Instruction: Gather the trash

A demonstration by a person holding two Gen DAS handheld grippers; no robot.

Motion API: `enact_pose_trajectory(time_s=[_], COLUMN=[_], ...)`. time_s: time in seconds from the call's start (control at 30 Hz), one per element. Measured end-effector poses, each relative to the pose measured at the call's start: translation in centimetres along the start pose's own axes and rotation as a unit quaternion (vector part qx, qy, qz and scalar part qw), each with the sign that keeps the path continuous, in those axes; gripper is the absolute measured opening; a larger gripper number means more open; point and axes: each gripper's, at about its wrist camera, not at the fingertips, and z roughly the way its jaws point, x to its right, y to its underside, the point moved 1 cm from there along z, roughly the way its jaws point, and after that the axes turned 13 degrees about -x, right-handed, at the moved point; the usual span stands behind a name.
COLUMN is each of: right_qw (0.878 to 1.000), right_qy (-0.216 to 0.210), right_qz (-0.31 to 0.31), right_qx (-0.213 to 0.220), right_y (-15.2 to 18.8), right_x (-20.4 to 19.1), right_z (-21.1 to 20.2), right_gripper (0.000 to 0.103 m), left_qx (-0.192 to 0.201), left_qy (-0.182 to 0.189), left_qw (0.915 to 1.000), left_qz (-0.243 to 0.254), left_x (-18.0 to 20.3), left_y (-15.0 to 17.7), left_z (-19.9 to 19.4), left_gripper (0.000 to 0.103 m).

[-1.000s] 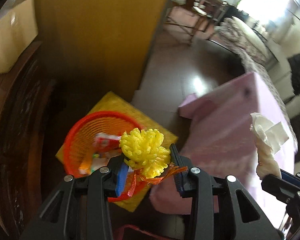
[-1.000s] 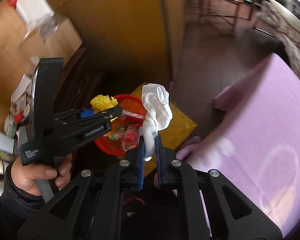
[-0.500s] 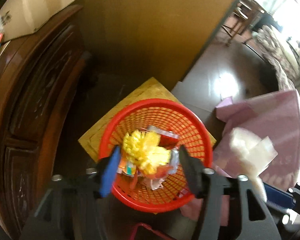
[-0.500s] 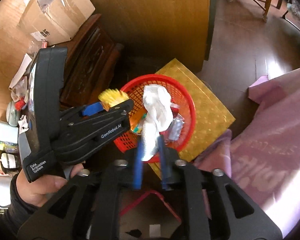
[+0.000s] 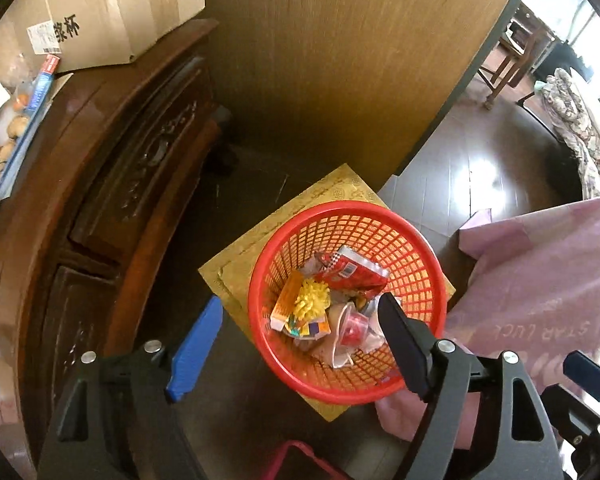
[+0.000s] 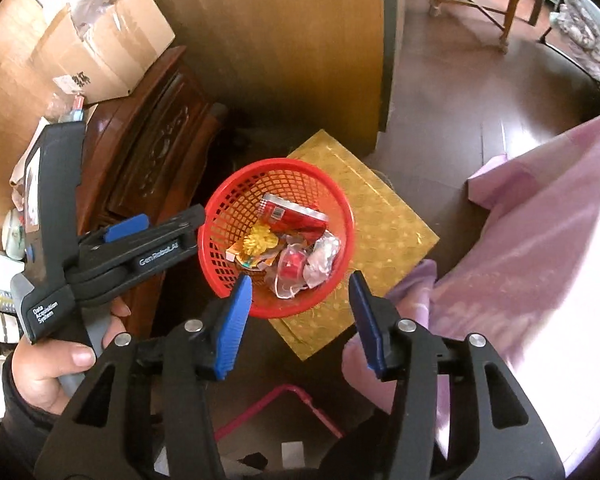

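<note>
A red mesh basket stands on a gold box on the floor. In it lie a yellow pompom, a red packet, a white crumpled tissue and other wrappers. My left gripper is open and empty above the basket's near rim; it also shows in the right wrist view. My right gripper is open and empty just above the basket.
A dark carved wooden cabinet stands left, with a cardboard box on top. A wood panel wall is behind. A pink cloth covers a surface on the right. A pink frame lies below.
Both grippers moved over the basket and opened. The yellow pompom dropped from the left one and the white tissue from the right one into the basket.
</note>
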Motion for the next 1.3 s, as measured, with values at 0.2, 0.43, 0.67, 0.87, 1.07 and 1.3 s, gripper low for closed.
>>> enact_pose_trajectory(time_s=[0.2, 0.43, 0.67, 0.87, 1.07, 1.3], right_qw=[1.0, 1.0, 1.0, 0.999, 0.999, 0.999], right_qy=[0.014, 0.017, 0.017, 0.015, 0.012, 0.012], right_qz=[0.004, 0.008, 0.012, 0.014, 0.019, 0.016], right_qx=[0.005, 0.012, 0.021, 0.026, 0.029, 0.033], right_y=[1.8, 3.4, 4.4, 4.8, 4.9, 5.1], right_x=[0.4, 0.4, 0.4, 0.6, 0.8, 0.8], right_z=[-1.0, -1.9, -2.2, -2.3, -2.4, -2.5], right_gripper=[0.057, 0.062, 0.063, 0.063, 0.063, 0.063], left_qx=[0.0, 0.011, 0.014, 0.023, 0.029, 0.033], left_qy=[-0.004, -0.013, -0.011, -0.019, -0.021, -0.022], left_qw=[1.0, 0.9999, 0.9998, 0.9995, 0.9993, 0.9991], left_qz=[-0.006, -0.002, 0.004, 0.005, 0.01, 0.016], left_x=[0.4, 0.9, 1.0, 1.2, 1.8, 2.3], left_y=[1.0, 2.2, 3.2, 3.9, 4.6, 5.0], left_z=[-1.6, -3.6, -5.0, -5.9, -6.7, -7.3], left_gripper=[0.083, 0.086, 0.086, 0.086, 0.086, 0.086])
